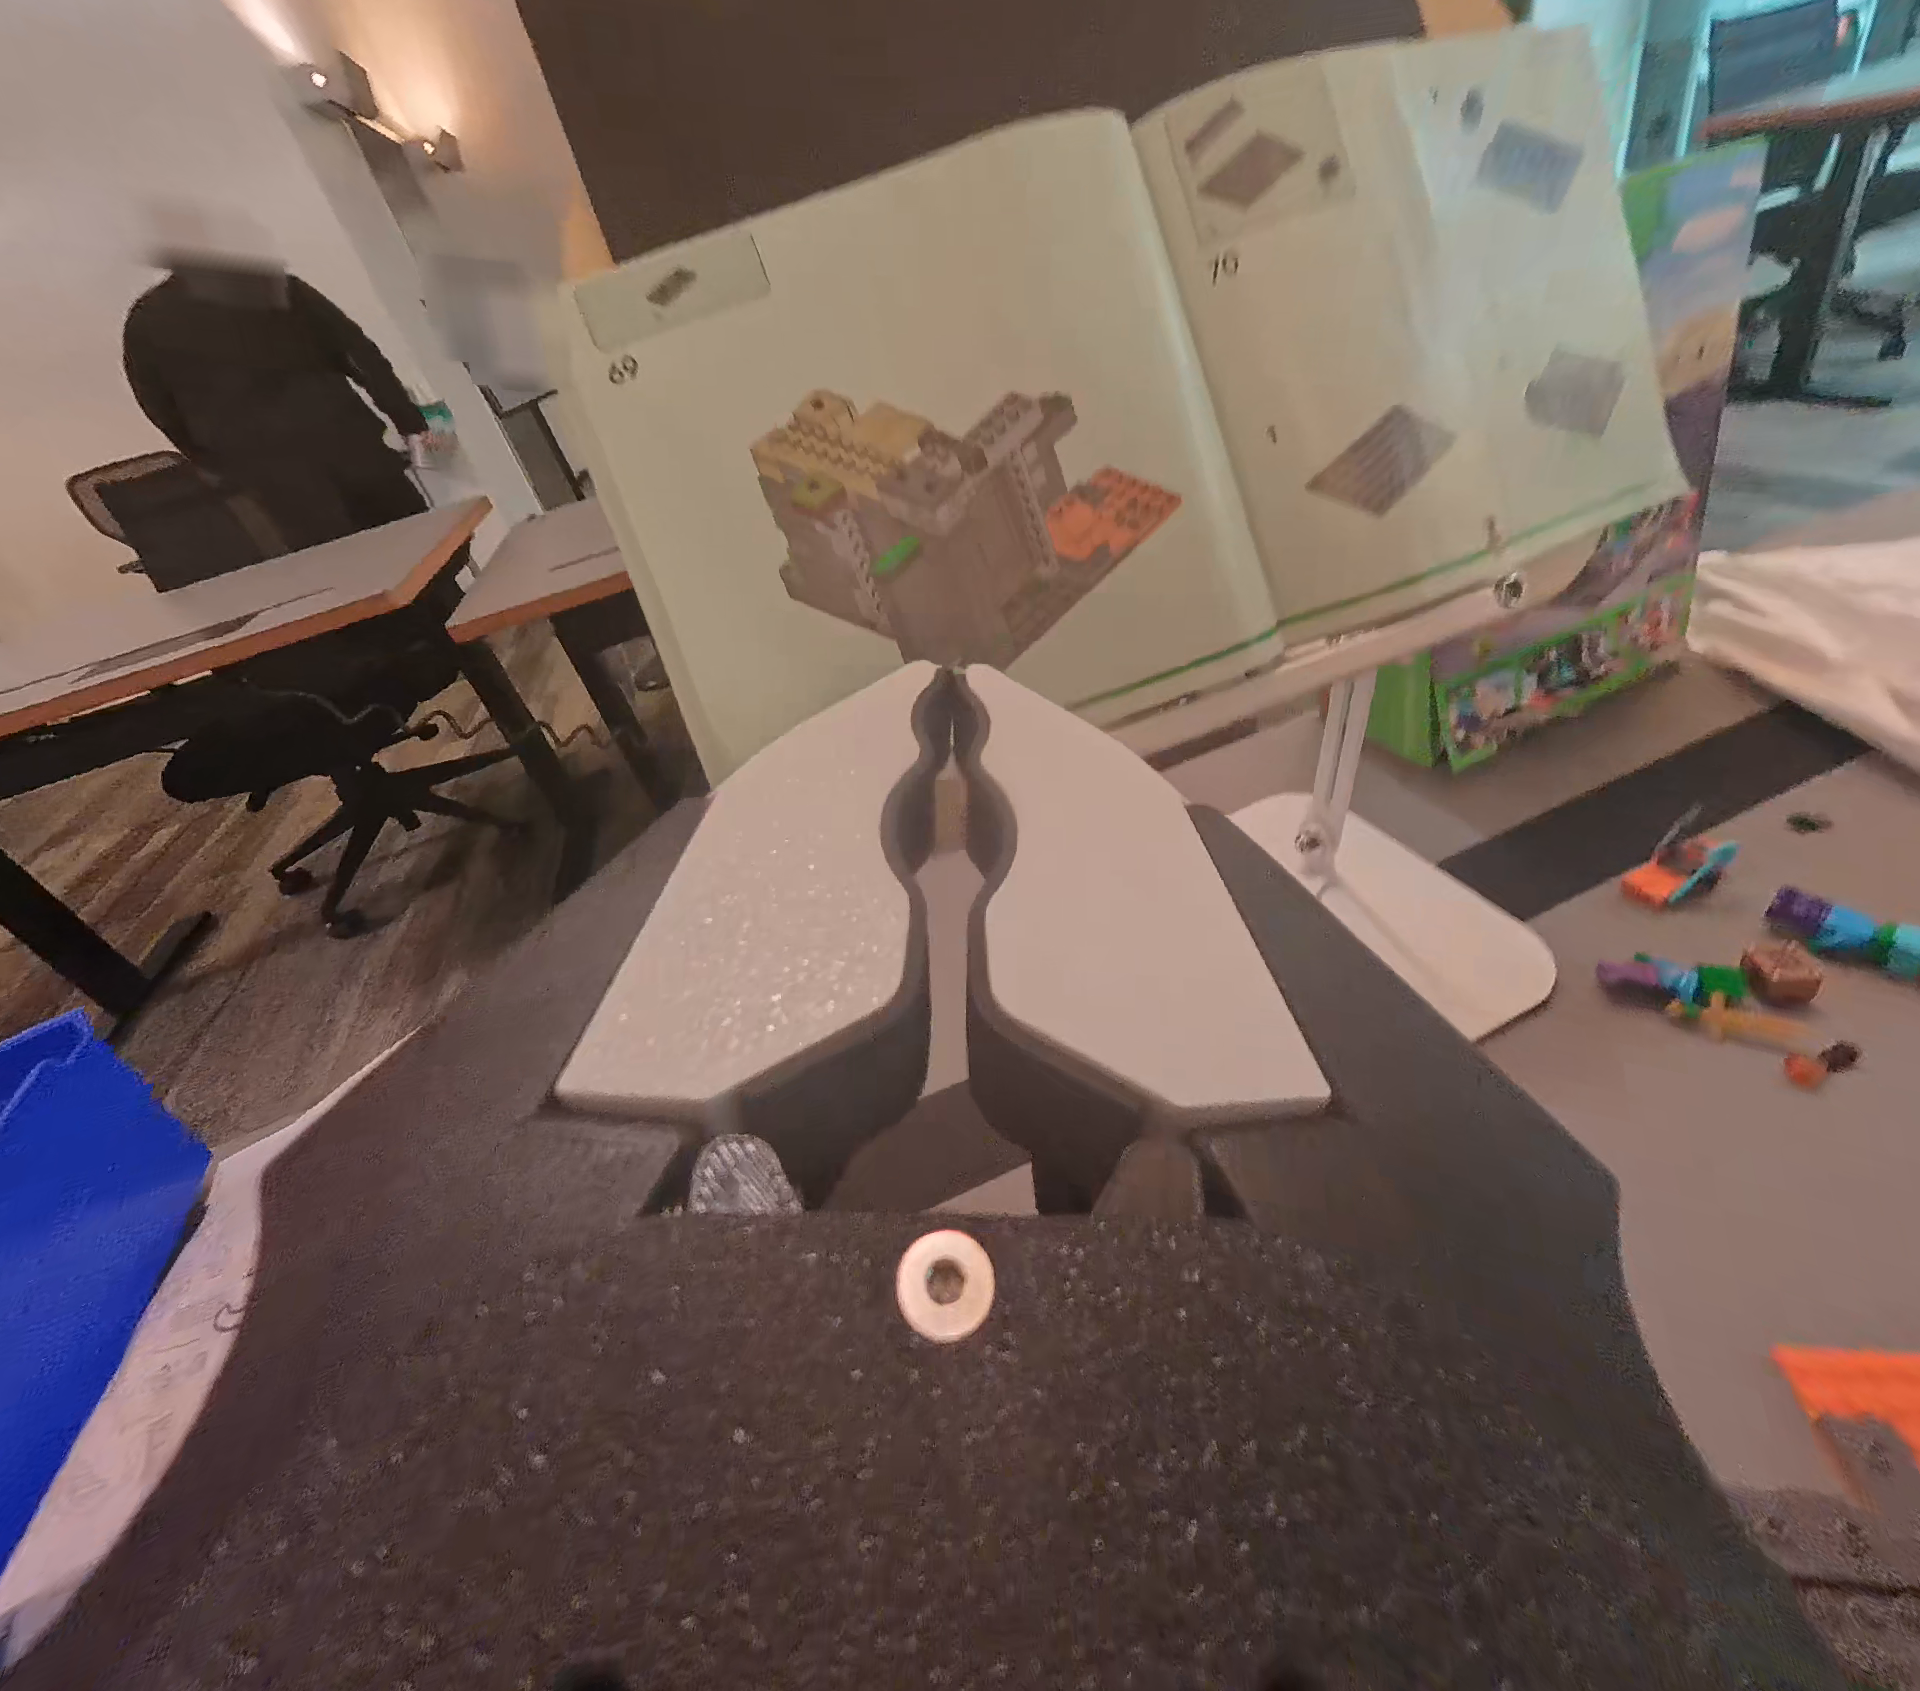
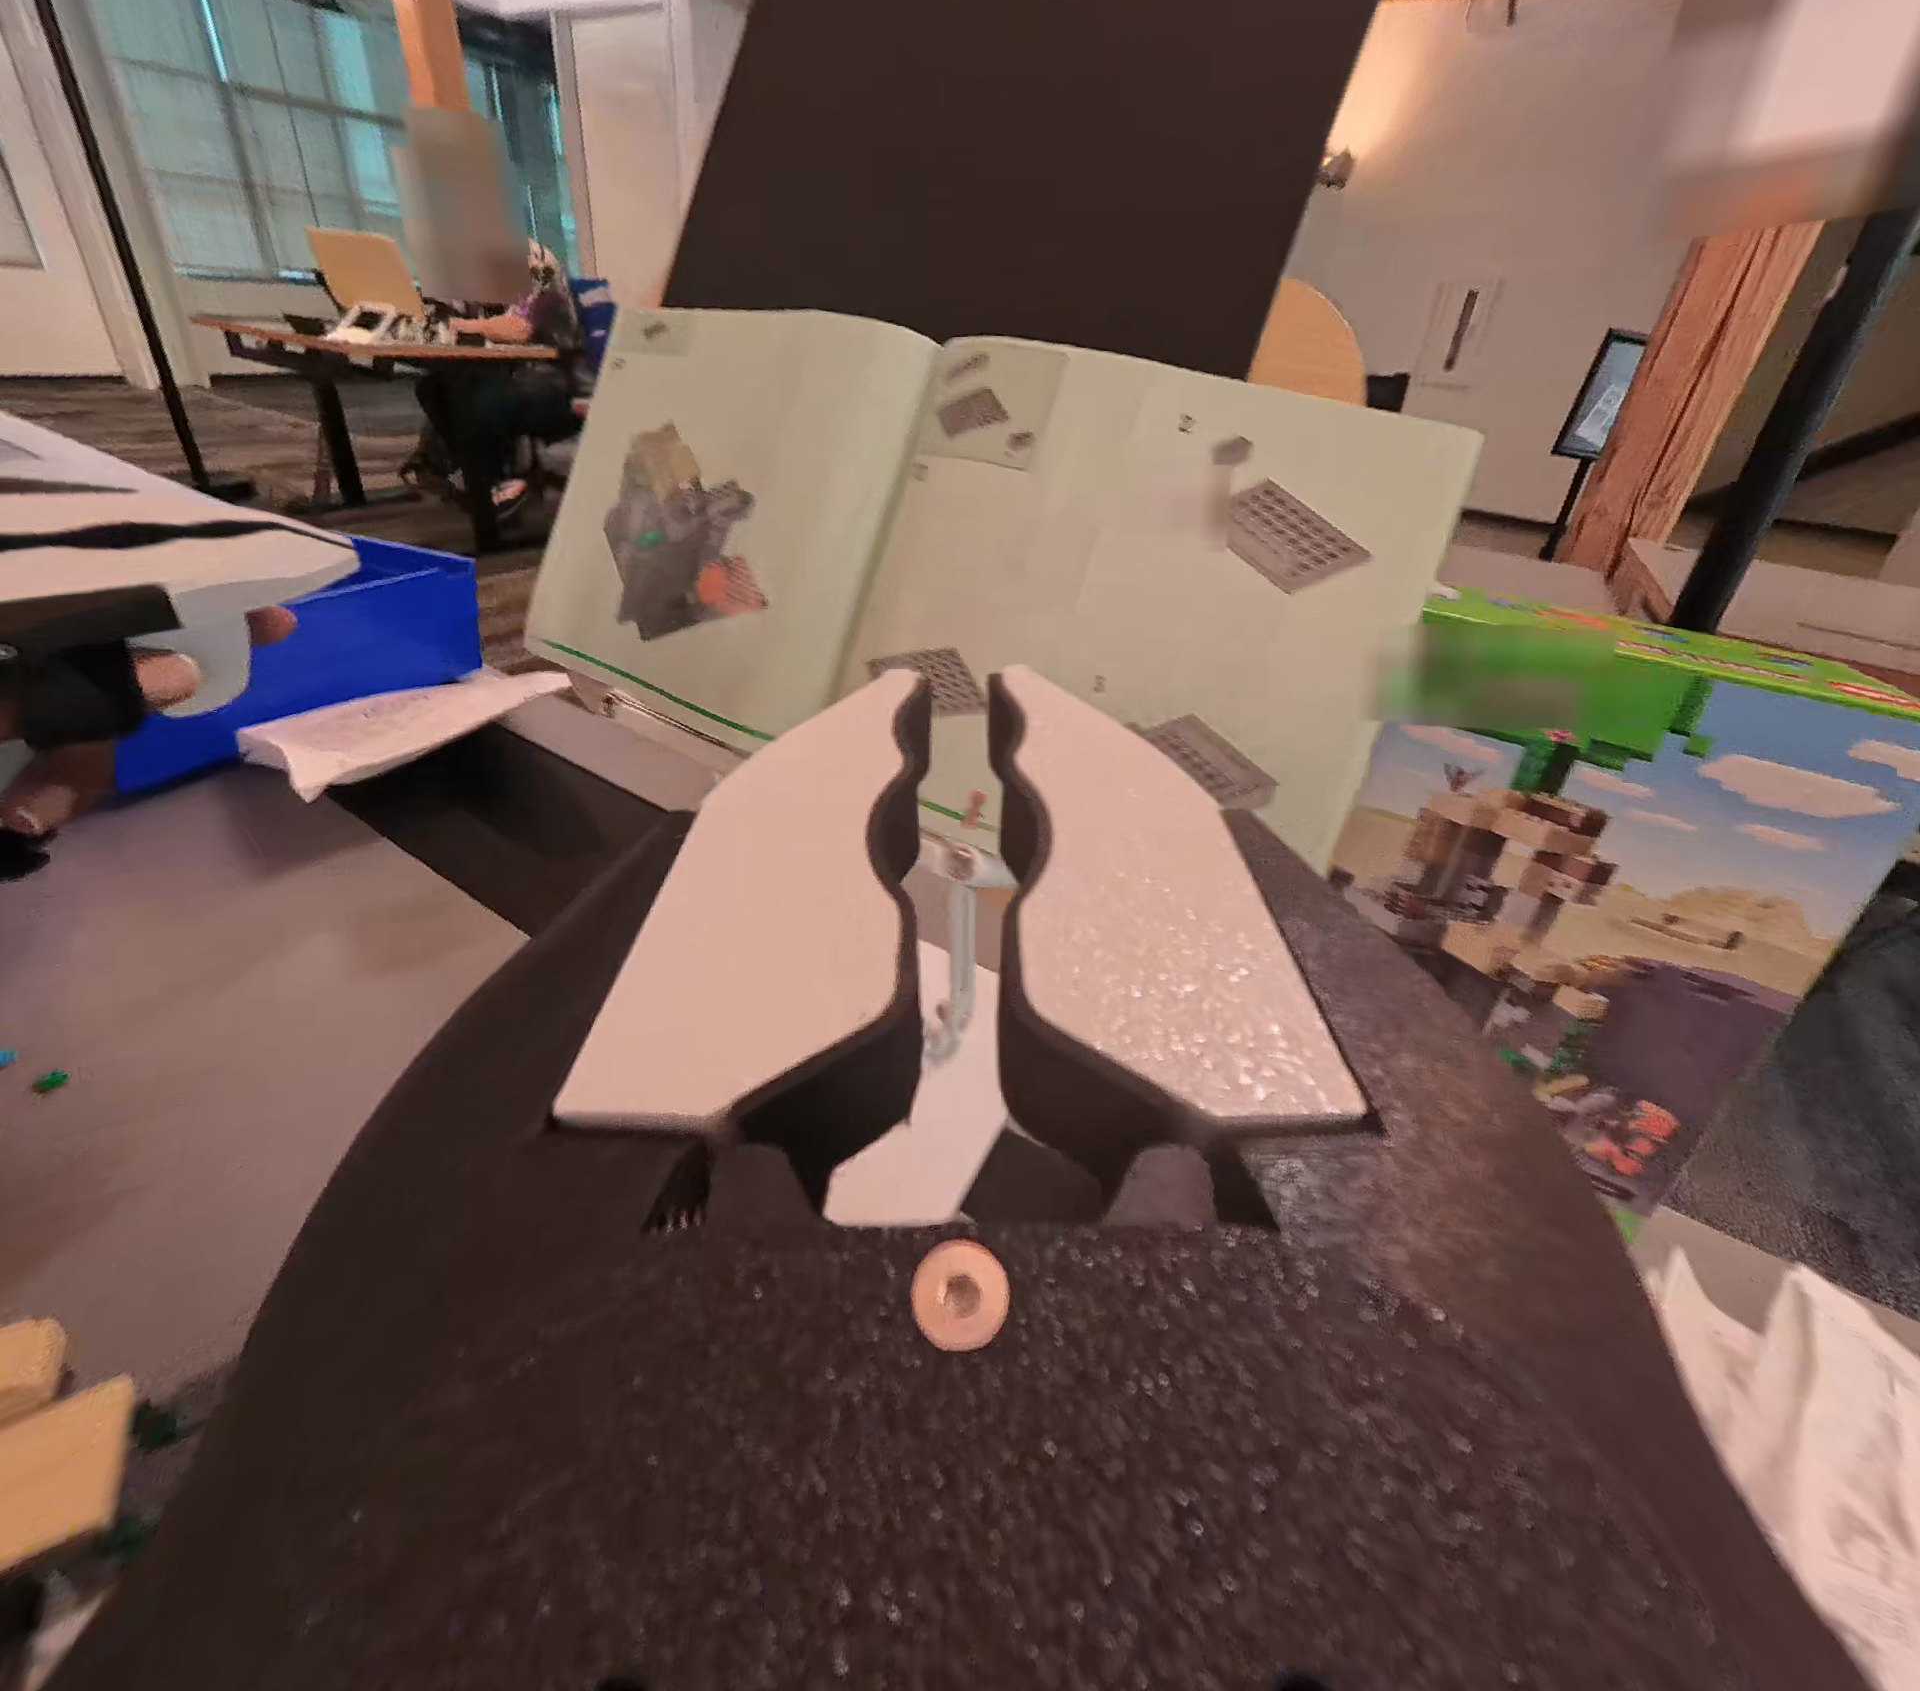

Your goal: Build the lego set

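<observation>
My left gripper (image 1: pixel 951 685) is shut, its fingertips touching. It is raised in front of an open instruction booklet (image 1: pixel 1039 353) on a white stand (image 1: pixel 1434 914). I cannot tell whether anything is pinched at the tips. It also shows at the left edge of the right wrist view (image 2: pixel 312 566), held by a hand. My right gripper (image 2: pixel 956 685) is open by a narrow gap with nothing between its fingers. It points at the lower middle of the same booklet (image 2: pixel 1039 519).
A toy set box (image 2: pixel 1621 893) stands right of the booklet. A blue bin (image 2: pixel 343 633) sits to the left. Small figures and loose bricks (image 1: pixel 1704 981) and an orange plate (image 1: pixel 1860 1402) lie on the grey table. Tan bricks (image 2: pixel 52 1433) lie near left. White crumpled bags (image 1: pixel 1818 633) lie at the right. My right fingertips sit around 25 centimeters from my left ones.
</observation>
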The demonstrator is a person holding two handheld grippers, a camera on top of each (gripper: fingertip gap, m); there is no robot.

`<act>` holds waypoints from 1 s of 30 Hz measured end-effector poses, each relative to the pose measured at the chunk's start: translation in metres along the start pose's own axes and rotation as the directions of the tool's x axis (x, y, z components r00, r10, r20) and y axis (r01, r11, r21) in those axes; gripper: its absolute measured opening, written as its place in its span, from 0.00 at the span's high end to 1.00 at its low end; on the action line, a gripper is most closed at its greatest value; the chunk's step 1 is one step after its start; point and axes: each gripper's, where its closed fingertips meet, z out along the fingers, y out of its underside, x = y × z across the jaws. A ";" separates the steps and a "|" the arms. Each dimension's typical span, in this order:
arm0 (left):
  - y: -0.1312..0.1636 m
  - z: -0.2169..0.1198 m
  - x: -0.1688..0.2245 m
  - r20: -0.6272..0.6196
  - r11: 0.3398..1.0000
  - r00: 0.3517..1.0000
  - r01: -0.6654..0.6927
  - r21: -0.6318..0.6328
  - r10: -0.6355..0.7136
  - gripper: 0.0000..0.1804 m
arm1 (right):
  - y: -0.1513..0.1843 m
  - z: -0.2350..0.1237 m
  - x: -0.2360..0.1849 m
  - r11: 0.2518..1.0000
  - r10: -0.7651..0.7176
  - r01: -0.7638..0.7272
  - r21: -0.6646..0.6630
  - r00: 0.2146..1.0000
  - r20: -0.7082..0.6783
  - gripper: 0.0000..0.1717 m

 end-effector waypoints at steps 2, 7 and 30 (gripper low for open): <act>-0.009 -0.003 0.002 0.014 0.999 1.000 0.018 0.033 -0.018 1.00 | -0.003 0.001 -0.021 1.000 0.008 -0.007 0.019 1.000 -0.026 0.98; -0.016 -0.016 0.005 0.021 0.993 0.997 0.074 0.088 -0.076 1.00 | 0.003 0.001 -0.073 0.998 0.048 -0.049 0.030 0.999 0.011 1.00; -0.053 0.080 -0.061 0.174 0.996 0.981 0.086 0.033 -0.091 1.00 | 0.018 -0.004 -0.087 1.000 0.023 -0.023 0.004 0.998 0.059 1.00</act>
